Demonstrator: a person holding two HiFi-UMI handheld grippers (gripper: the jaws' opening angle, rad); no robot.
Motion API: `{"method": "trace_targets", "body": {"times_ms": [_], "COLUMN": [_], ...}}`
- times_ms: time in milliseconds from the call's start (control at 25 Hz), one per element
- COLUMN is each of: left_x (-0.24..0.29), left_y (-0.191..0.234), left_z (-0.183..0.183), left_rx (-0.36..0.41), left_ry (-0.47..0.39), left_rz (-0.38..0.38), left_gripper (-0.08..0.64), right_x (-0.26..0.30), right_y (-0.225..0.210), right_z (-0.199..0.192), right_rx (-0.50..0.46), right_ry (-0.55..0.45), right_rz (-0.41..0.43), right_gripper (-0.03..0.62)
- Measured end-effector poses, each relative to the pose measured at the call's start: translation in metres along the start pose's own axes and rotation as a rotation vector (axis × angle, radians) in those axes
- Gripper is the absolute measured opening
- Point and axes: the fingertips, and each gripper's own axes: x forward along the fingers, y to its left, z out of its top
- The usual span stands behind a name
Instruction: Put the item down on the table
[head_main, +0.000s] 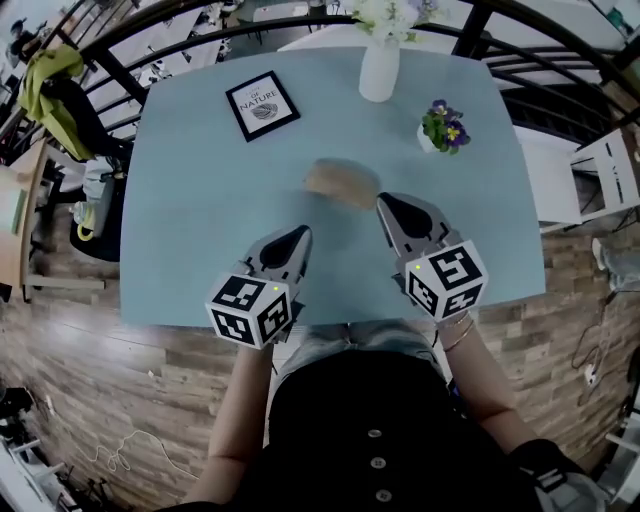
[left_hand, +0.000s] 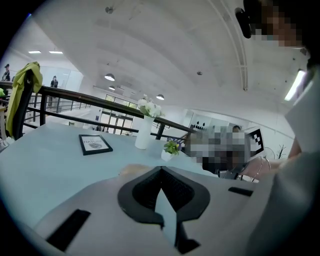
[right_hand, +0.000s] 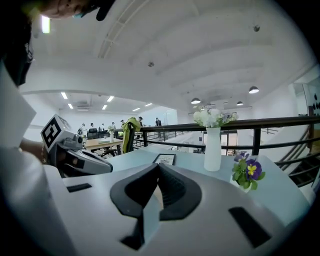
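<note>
Pressed together with nothing between them, the jaws of the left gripper (head_main: 298, 238) and the right gripper (head_main: 386, 205) both point across the near part of the pale blue bench (head_main: 200, 220). The item (head_main: 342, 183), a tan rounded piece too blurred to name, perhaps wood, lies on the bench just beyond the right gripper's tips. Farther back stand a white vase (head_main: 379, 70) and a potted pansy (head_main: 441, 128), and a framed print (head_main: 262, 105) lies flat.

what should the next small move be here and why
Probably draw both tools back from the light blue table: the tan rounded item already lies on it, and the left tool and right tool both look shut with nothing between them.
</note>
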Motion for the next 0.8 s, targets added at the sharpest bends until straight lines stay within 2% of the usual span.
{"method": "trace_targets", "body": {"times_ms": [120, 440, 800], "left_x": [0.005, 0.018, 0.019], "left_y": [-0.005, -0.023, -0.023], "left_z": [0.001, -0.012, -0.014], "left_rx": [0.002, -0.002, -0.011], "left_ry": [0.002, 0.045, 0.052], "left_rz": [-0.012, -0.039, -0.041], "left_gripper": [0.017, 0.017, 0.017], "right_x": [-0.003, -0.011, -0.01], "right_y": [0.004, 0.021, 0.034], "right_z": [-0.003, -0.01, -0.024], "right_rx": [-0.019, 0.032, 0.054], "right_ry": [0.018, 0.03, 0.061], "right_rz": [-0.011, 0.023, 0.06], "right_gripper": [0.008, 0.006, 0.006]}}
